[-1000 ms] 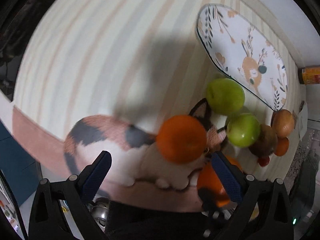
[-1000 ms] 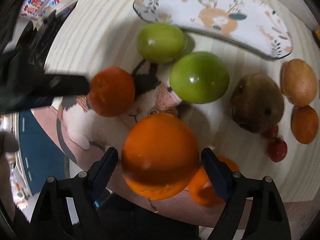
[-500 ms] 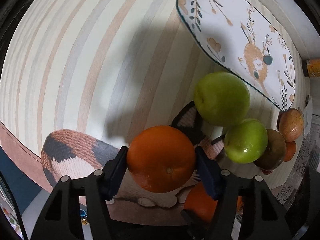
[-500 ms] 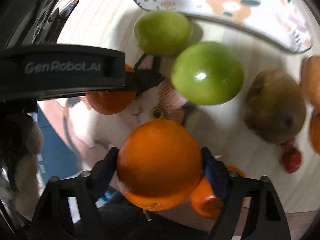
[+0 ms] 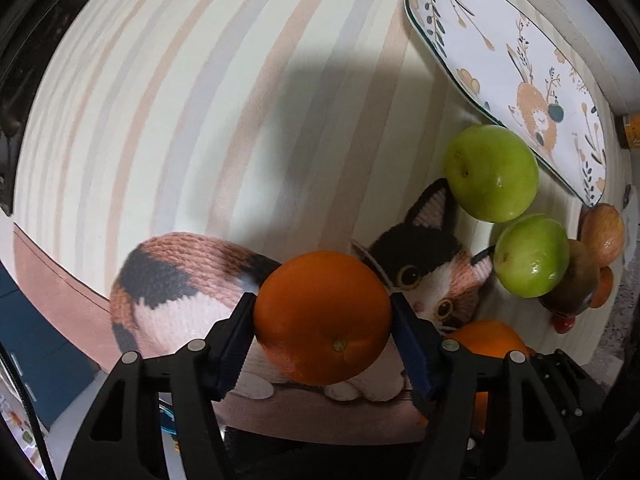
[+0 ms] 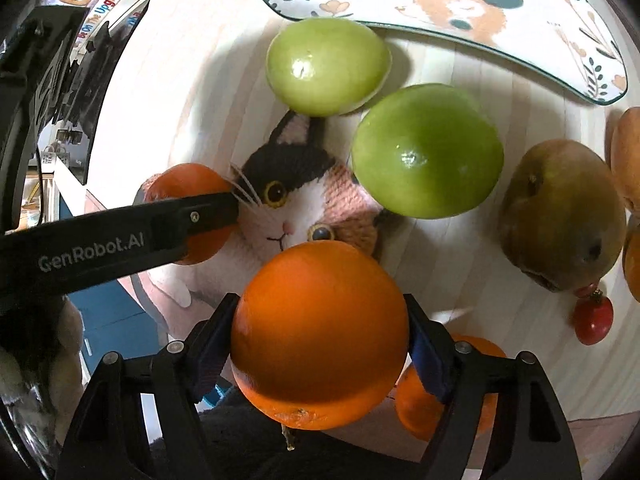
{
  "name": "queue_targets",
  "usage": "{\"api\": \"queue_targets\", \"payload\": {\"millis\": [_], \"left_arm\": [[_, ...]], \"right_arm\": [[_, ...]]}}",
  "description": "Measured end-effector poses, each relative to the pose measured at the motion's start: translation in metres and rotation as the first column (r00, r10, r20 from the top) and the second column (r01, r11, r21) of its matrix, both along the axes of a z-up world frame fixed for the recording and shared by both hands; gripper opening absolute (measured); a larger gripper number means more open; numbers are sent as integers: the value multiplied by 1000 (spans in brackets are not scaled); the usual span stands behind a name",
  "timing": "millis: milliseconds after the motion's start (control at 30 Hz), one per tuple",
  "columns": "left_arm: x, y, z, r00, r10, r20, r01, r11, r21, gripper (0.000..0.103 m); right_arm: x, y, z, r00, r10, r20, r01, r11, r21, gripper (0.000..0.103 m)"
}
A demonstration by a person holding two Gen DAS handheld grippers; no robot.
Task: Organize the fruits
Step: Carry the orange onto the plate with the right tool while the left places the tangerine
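Oranges sat pinched in both claws, one apiece, above the cat-print mat.

Left gripper (image 5: 323, 340) had its blue pads pressed against the sides of a small orange (image 5: 323, 317), held over the knitted cat's body on the cat mat (image 5: 188, 280); right gripper (image 6: 320, 354) clamped a larger orange (image 6: 320, 334) the same way, just below the cat's face. A third orange (image 6: 440, 412) lay under the right gripper's finger at the mat's edge. Two green apples (image 6: 328, 66) (image 6: 427, 150) rested side by side near the long deer-print tray (image 6: 440, 4), the nearer one overlapping the cat's cheek. A brownish fruit (image 6: 560, 214) and a cherry tomato (image 6: 593, 320) lay to the right on the striped tablecloth (image 5: 160, 100).
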State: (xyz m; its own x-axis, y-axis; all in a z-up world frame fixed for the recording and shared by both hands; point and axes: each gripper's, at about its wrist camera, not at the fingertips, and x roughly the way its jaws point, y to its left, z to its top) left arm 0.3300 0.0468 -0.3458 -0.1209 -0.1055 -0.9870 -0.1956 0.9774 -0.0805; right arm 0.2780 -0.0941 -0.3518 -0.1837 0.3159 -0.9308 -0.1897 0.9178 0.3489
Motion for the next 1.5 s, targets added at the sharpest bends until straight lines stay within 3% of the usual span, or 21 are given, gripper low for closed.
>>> {"api": "queue_targets", "payload": {"millis": [133, 267, 367, 467, 600, 667, 900, 1200, 1500], "left_arm": [[-3, 11, 22, 1000, 19, 15, -19, 999, -26, 63], [6, 21, 75, 996, 2, 94, 3, 999, -52, 63], [34, 18, 123, 982, -17, 189, 28, 998, -57, 63], [74, 3, 143, 964, -52, 261, 68, 996, -52, 63], [123, -36, 122, 954, -108, 280, 118, 993, -21, 63], [147, -47, 105, 961, -121, 250, 134, 990, -33, 63], [204, -76, 45, 988, -117, 99, 127, 986, -104, 63], [213, -84, 20, 988, -149, 30, 151, 981, -118, 63], [212, -93, 14, 985, -167, 37, 169, 983, -76, 64]], "right_arm": [[3, -10, 12, 998, -55, 1, 55, 998, 38, 79], [17, -26, 45, 993, -111, 33, 108, 989, 103, 79], [38, -51, 79, 981, -175, 81, 161, 975, 155, 79], [73, -76, 104, 960, -231, 155, 208, 967, 150, 79], [132, -101, 100, 935, -271, 231, 265, 963, 59, 79], [165, -111, 85, 931, -275, 241, 286, 958, -9, 79], [215, -113, 44, 951, -219, 216, 252, 958, -136, 79], [234, -102, 20, 959, -224, 172, 252, 954, -163, 79], [244, -102, 10, 962, -242, 125, 260, 954, -152, 81]]}}
